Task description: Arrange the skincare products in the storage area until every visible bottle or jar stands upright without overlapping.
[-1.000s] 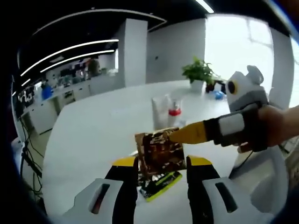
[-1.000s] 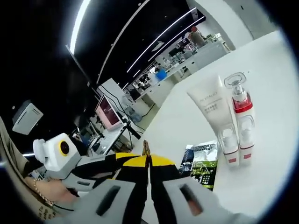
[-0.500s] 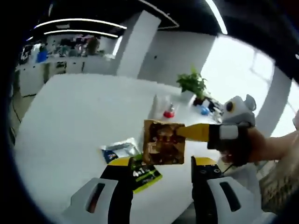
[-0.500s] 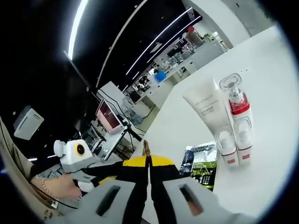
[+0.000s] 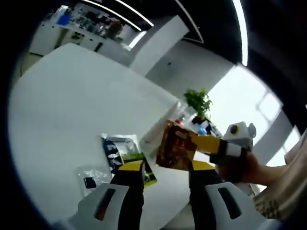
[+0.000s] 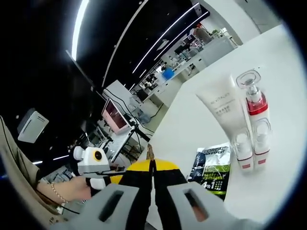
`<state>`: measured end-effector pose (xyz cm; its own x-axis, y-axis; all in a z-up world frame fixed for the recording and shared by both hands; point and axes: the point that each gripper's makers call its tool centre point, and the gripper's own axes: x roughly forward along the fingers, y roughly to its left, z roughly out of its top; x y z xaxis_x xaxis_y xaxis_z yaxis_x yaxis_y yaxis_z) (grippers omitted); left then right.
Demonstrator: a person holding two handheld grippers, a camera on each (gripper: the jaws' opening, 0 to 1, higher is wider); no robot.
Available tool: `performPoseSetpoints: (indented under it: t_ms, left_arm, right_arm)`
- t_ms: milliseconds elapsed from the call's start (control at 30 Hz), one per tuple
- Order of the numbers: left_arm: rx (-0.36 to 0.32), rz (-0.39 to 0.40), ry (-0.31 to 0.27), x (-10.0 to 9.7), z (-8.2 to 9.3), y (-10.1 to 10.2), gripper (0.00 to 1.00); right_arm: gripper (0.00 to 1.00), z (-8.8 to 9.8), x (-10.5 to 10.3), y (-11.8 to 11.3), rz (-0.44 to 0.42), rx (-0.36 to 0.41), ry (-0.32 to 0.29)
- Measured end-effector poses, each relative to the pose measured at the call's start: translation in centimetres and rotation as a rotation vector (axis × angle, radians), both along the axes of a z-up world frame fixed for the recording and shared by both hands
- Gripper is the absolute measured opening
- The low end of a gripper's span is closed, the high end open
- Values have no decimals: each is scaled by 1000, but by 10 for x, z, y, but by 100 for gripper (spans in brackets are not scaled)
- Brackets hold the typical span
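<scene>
Brown sachet [image 5: 175, 146] in right gripper [image 5: 196, 142]

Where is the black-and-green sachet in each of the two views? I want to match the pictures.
Left gripper view: the black-and-green sachet lies flat on the white table, below centre, left of the brown packet.
Right gripper view: it lies at lower right, below the white tube.
Shared landmark: the brown packet, seen edge-on at lower centre in the right gripper view.

— What's hard to read?
— The brown sachet [image 6: 149, 152] shows only as a thin edge between the right gripper [image 6: 152, 178]'s pressed jaws.
— Anything else?
— The green-and-black packet [image 5: 125, 154] is partly hidden behind the left gripper [image 5: 160, 179]; its print is blurred.
</scene>
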<state>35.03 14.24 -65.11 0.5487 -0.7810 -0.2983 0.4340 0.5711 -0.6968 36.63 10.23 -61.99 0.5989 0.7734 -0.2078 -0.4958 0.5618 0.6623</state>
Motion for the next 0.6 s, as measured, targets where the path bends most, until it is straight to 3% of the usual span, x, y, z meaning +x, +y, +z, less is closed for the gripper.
performPoseSetpoints:
  t_ms: [133,267,400,600]
  left_arm:
    - [-12,26,15,4,-4,5,26]
    - [-8,53,31,7,-10,13,10]
    - [-1,99,65,10,-21,22,1]
    - [-5,167,127,12,-36,37,0]
  right_arm:
    - [1,-5,3,8,20,-9,9]
    - [1,-10,7,16,42,-34,3]
    - [1,-21,14,23,58,-102,-9]
    - [1,-42,23,36,103,-245,-46]
